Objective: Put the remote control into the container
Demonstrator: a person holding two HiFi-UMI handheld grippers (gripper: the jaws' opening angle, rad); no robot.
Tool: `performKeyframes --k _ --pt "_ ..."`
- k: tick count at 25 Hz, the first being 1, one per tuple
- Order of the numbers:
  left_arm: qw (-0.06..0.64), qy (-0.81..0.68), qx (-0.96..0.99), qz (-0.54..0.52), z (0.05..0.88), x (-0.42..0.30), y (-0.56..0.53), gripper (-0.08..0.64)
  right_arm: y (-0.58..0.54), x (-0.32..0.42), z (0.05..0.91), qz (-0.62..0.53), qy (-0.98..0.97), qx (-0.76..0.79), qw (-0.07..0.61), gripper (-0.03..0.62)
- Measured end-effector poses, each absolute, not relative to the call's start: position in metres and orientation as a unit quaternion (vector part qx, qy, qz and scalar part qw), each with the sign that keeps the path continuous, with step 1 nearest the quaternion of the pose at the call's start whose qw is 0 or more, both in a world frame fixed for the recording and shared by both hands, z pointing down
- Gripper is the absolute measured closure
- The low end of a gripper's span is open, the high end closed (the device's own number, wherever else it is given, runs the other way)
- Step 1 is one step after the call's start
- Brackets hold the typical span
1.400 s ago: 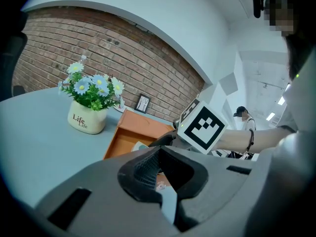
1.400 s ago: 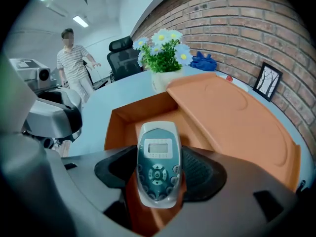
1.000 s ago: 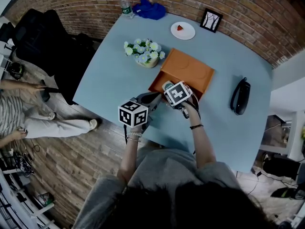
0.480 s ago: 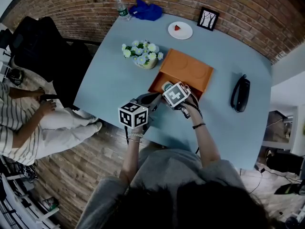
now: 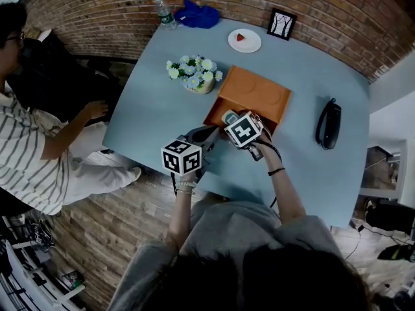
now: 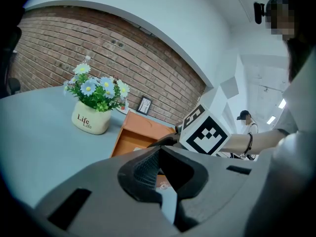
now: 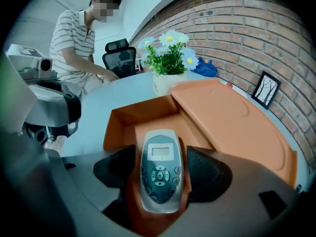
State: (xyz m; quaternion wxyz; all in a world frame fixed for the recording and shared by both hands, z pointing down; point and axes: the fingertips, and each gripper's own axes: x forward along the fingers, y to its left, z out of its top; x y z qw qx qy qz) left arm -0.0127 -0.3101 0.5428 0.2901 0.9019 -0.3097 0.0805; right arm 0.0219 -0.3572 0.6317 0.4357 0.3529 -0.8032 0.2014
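A grey remote control with a small screen lies between the pads of my right gripper, over the near wall of the orange container. The jaws are opening; a thin strip of orange shows between the remote and the right pad. In the head view the right gripper sits at the container's near end, and its marker cube hides the remote. My left gripper hovers just left of it. Its jaws meet at the tips and hold nothing.
A pot of flowers stands left of the container and a black handset to its right. A plate, picture frame, bottle and blue cloth line the far edge. A person in stripes is at left.
Both grippers have stayed almost in place at the container's near end. The person at the left has risen and come nearer to the table.
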Motion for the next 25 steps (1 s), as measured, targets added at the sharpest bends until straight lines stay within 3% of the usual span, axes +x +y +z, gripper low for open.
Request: performKeyframes --k 13,20,25 --pt "0.273 -0.304 0.911 0.062 0.535 -0.011 -0.308 0.557 -0.354 0.029 0.602 0.208 -0.827 0.385 0.352 0.299" --pt "0.251 -0.303 0.918 0.047 0.526 -0.007 -0.311 0.557 -0.355 0.032 0.568 0.202 -0.842 0.410 0.285 0.511" --pt "0.233 -0.303 0.923 0.034 0.517 -0.005 -0.311 0.557 -0.351 0.029 0.544 0.199 -0.856 0.415 0.236 0.564"
